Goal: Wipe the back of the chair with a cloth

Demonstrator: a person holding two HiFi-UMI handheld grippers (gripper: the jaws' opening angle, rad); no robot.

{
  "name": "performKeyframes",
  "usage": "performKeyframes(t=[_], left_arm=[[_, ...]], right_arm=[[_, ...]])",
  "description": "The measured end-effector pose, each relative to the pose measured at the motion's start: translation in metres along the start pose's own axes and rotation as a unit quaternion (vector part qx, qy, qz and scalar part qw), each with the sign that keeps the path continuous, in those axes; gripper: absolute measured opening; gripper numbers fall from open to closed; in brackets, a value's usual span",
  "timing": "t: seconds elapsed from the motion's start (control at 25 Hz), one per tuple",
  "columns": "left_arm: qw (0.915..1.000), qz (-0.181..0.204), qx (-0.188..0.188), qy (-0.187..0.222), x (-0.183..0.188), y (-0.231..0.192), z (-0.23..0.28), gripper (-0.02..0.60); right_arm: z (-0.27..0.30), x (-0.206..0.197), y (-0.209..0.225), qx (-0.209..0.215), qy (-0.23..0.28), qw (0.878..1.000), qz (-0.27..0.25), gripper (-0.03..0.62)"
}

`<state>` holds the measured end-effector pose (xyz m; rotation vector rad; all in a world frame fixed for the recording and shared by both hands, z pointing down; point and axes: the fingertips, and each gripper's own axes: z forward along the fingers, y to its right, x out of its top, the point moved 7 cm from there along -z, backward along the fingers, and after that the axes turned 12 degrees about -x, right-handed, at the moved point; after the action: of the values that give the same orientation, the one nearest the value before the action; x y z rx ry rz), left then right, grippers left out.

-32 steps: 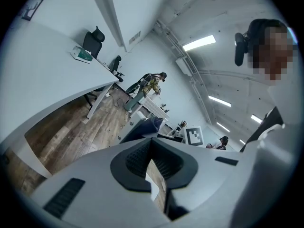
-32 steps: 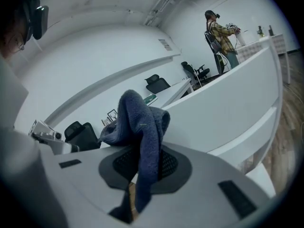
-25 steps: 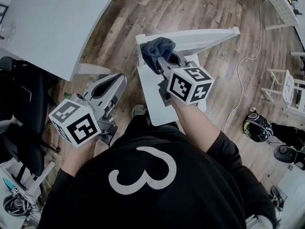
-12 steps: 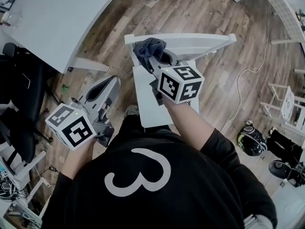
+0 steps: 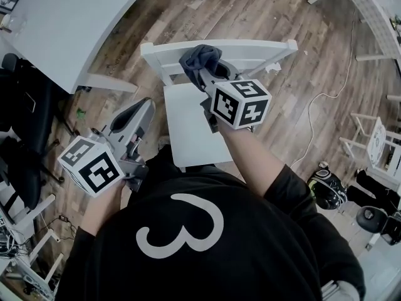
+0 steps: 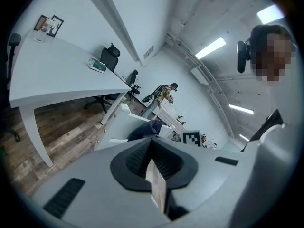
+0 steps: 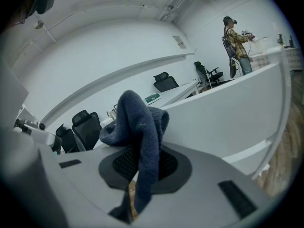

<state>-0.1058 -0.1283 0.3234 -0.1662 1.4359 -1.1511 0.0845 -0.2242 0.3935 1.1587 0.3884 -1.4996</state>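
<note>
Dark blue cloth [image 5: 200, 58] bunched on the top rail [image 5: 250, 47] of the back of the white chair [image 5: 188, 124], head view; a second ago it sat close to the rail's left corner, and it now lies nearer the middle, with a stretch of bare rail showing to its left. The wipe appears to be running rightward along the top edge. On that reading the left part of the rail has been covered; the right half, out to the right corner, and the lower parts of the back are probably still to do.

Right gripper [image 5: 202, 75]: reaches across the seat to the rail; its jaws are closed firmly on a fold of the cloth. In the right gripper view the cloth [image 7: 140, 127] rises from between the pads, loops over and hangs a tail down the near side; the white rail stands just behind it, and the cloth seems to be pressed against it.

Left gripper [image 5: 143, 108]: held off the seat's left edge, over the wooden floor [image 5: 301, 17], between the chair and the white desk [image 5: 75, 24], well apart from the chair back; it has kept much the same place over the last second. Its jaws are drawn together, only a thin sliver of floor showing between the pads; nothing is gripped — this gripper is idle.
</note>
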Motion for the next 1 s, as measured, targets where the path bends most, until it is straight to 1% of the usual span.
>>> performKeyframes(t=[0.2, 0.44, 0.56, 1.0], left_arm=[[1.0, 0.005, -0.007, 0.003, -0.004, 0.009, 0.019, 0.014], [0.9998, 0.005, -0.02, 0.002, -0.009, 0.014, 0.038, 0.014], [0.9995, 0.008, -0.029, -0.002, -0.01, 0.017, 0.048, 0.013], [0.9991, 0.018, -0.039, -0.007, -0.006, 0.022, 0.056, 0.014]], right_arm=[[-0.01, 0.003, 0.027, -0.01, 0.002, 1.0, -0.002, 0.052], [-0.024, 0.007, 0.06, -0.035, 0.004, 0.999, -0.012, 0.052], [-0.032, 0.009, 0.077, -0.047, 0.006, 0.999, -0.008, 0.052], [-0.06, 0.022, 0.136, -0.099, 0.016, 0.995, 0.006, 0.052]])
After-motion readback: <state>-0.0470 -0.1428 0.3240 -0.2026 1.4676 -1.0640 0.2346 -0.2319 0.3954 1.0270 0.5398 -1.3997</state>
